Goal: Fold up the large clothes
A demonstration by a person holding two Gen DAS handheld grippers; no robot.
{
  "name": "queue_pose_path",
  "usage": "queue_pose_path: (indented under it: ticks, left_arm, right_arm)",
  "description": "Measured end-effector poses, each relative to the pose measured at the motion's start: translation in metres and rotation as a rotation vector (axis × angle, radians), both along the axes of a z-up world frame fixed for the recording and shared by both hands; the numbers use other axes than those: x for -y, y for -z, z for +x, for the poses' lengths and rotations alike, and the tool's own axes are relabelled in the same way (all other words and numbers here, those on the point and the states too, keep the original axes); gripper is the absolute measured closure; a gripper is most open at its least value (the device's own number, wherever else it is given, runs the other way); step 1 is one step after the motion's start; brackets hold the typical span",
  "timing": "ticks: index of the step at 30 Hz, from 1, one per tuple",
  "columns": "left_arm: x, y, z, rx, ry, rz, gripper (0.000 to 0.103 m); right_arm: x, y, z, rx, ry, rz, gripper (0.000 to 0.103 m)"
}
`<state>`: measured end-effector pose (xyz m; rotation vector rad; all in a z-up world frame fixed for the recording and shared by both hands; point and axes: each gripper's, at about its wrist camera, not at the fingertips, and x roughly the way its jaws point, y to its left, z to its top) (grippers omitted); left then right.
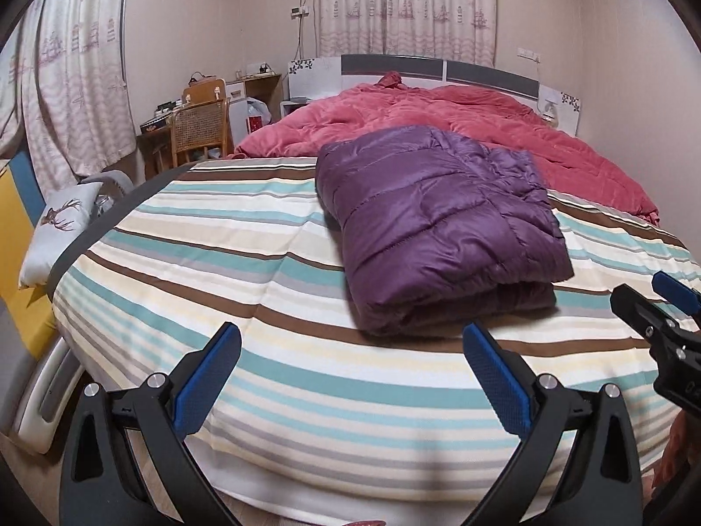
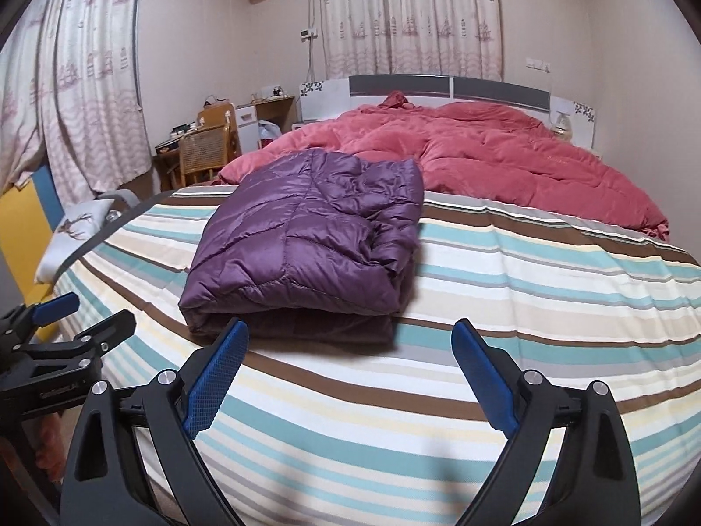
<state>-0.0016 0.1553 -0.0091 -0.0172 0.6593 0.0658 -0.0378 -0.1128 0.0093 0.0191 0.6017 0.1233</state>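
A purple quilted down jacket (image 1: 442,223) lies folded into a thick rectangle on the striped bedsheet (image 1: 271,289). It also shows in the right wrist view (image 2: 306,236). My left gripper (image 1: 350,342) is open and empty, just in front of the jacket's near edge, above the sheet. My right gripper (image 2: 350,337) is open and empty, in front of the jacket's near right corner. The right gripper also shows at the right edge of the left wrist view (image 1: 657,302). The left gripper shows at the left edge of the right wrist view (image 2: 74,324).
A rumpled red quilt (image 1: 460,127) covers the far half of the bed up to the headboard (image 1: 438,68). A wicker chair (image 1: 199,131) and cluttered desk stand at the far left. A deer-print pillow (image 1: 57,228) lies off the bed's left side.
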Motion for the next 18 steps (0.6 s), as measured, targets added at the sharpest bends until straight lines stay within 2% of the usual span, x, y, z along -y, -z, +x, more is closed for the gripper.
queue_pose_path:
  ticks: [18]
  left_arm:
    - [0.001, -0.0025, -0.006, 0.013, 0.008, -0.013, 0.002]
  right_arm:
    - [-0.0005, 0.0018, -0.0036, 0.003, -0.003, -0.012, 0.008]
